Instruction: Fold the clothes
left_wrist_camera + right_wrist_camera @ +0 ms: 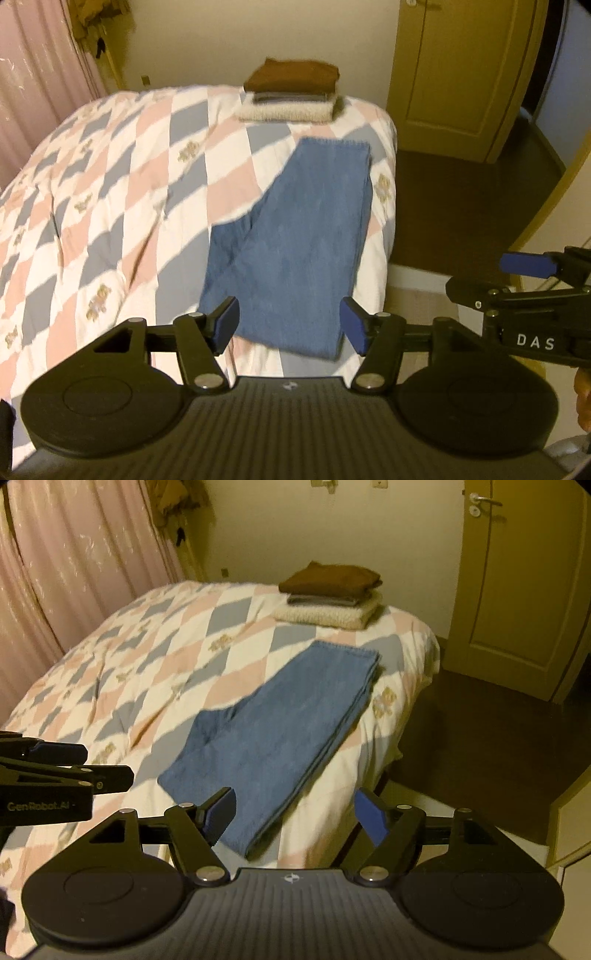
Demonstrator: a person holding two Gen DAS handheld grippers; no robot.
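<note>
Blue jeans (295, 240) (273, 731) lie folded lengthwise along the right side of the bed, waist end near me, hems toward the far end. My left gripper (290, 323) hovers open above the near end of the jeans, nothing between its blue pads. My right gripper (295, 818) is open too, held over the jeans' near right corner and the bed edge. Each gripper shows in the other's view: the right gripper (524, 284) at the right edge, the left gripper (55, 771) at the left edge.
A quilt (110, 192) (122, 672) with pink, grey and white diamonds covers the bed. A stack of folded clothes (291, 96) (328, 596), brown on top, sits at the far end. Dark floor (461, 206) and a door (517, 572) lie right; pink curtains (74, 572) left.
</note>
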